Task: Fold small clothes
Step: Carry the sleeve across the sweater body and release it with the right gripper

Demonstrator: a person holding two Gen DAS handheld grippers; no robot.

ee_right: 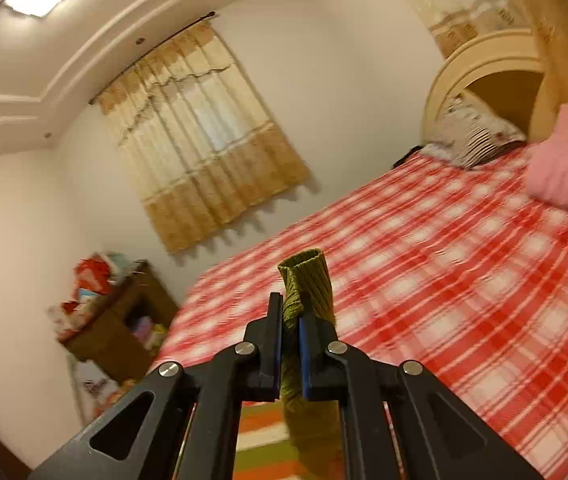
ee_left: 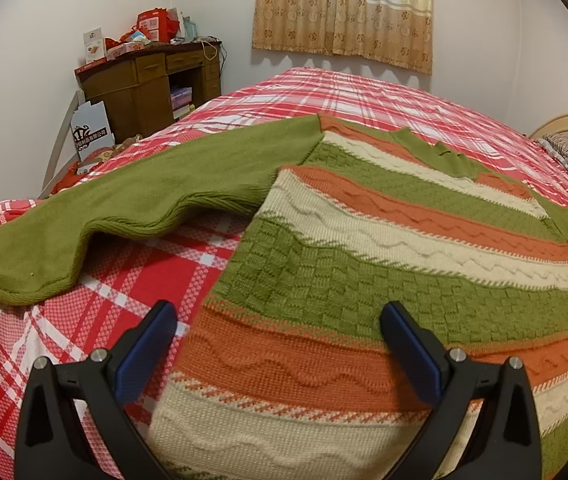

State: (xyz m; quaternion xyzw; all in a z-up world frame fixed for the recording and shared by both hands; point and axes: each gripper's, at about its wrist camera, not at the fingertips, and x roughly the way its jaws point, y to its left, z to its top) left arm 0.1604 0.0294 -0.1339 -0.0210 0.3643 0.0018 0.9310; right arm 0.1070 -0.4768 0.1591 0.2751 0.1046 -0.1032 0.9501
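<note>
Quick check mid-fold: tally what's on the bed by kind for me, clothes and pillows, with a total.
Sweaters: 1, the striped sweater lying spread on the plaid bedspread, one green cuff pinched in the right gripper
Striped pillows: 1, the striped pillow at the headboard
Pink pillows: 1, the pink pillow beside it
Total: 3

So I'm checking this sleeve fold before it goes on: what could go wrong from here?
The right gripper pinches only the green cuff, bunched between its fingers, so the knit could slip out or stretch as it is carried. The left gripper is open above the sweater, holding nothing down, so the body may drag across the plaid bedspread. The other sleeve lies rumpled and may fold crooked.
</note>
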